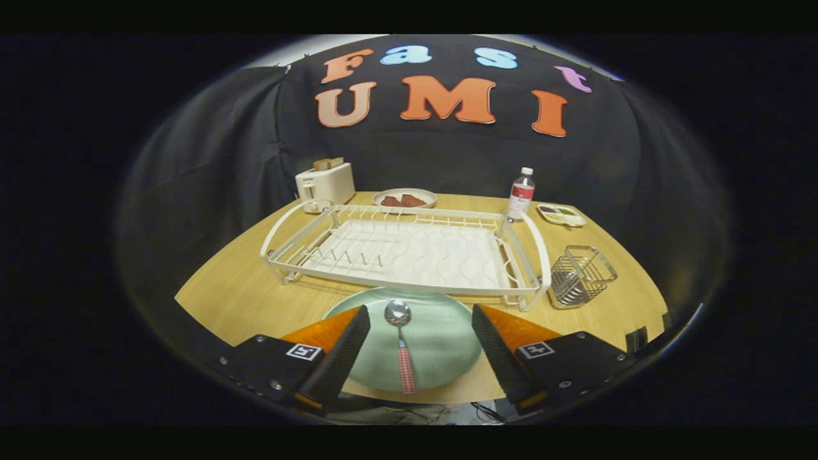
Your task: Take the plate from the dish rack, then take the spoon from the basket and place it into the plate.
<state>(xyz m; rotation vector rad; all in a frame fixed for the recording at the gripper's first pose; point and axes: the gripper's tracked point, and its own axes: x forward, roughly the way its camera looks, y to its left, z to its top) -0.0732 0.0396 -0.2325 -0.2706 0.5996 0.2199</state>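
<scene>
A pale green plate [441, 338] lies flat on the wooden table, in front of the white dish rack [409, 252]. On the plate rests a spoon [401, 342], its metal bowl toward the rack and its red-patterned handle pointing back at me. My gripper [420, 316] stands open above the plate, one finger on each side of the spoon, touching neither it nor the plate. The wire basket [580, 276] stands to the right of the rack.
Behind the rack are a white toaster [326, 184], a plate of brown food [404, 199], a plastic bottle [521, 193] and a small dish of food [561, 215]. The table's front edge runs just below the green plate.
</scene>
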